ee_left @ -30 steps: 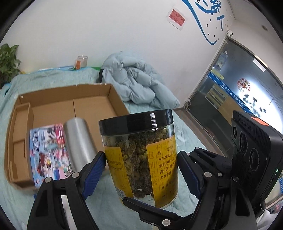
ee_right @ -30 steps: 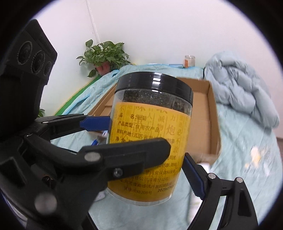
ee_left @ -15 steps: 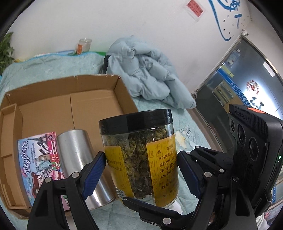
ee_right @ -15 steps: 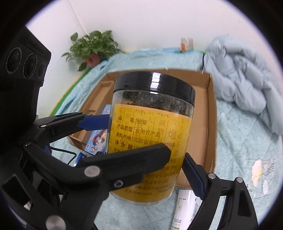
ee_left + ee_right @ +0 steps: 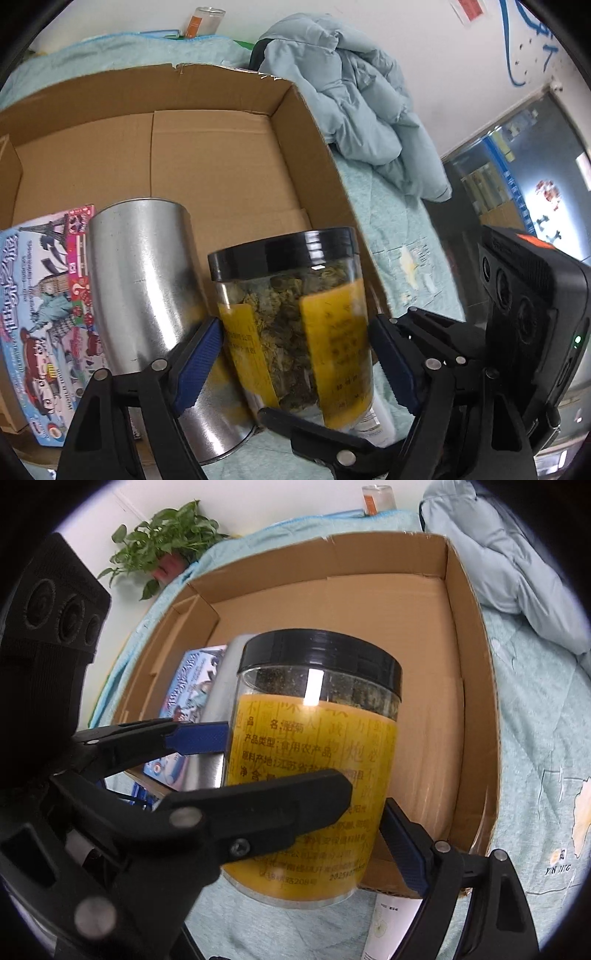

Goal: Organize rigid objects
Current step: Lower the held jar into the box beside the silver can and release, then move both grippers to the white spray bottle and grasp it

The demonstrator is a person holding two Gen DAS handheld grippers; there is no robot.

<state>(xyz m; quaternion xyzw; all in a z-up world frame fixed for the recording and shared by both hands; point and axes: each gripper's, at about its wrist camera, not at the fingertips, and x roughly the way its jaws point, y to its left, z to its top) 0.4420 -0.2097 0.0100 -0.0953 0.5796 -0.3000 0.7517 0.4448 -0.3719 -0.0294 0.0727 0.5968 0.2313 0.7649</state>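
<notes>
Jar of dried flowers, clear plastic with a black lid and yellow label [image 5: 295,325], sits mid-frame clenched from both sides by my left gripper [image 5: 295,363] and right gripper [image 5: 308,797], hanging over the near edge of the brown cardboard box [image 5: 221,155]. I'd judge it best lowered upright onto the bare floor at right of the shiny metal canister [image 5: 144,295], clear of the colourful picture book [image 5: 40,317], freeing both grips only once it stands

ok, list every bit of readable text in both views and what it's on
"品 名:胎菊": yellow label of the jar
"产品类型:食用农产品": same label
"原料产地:江苏省...": same label, rest hidden
"YIN JING": bedsheet
"世界之旅": game box, stylised, likely reading
Red wall notice: too small to read
Lower lines of the jar label: too blurred to read
</notes>
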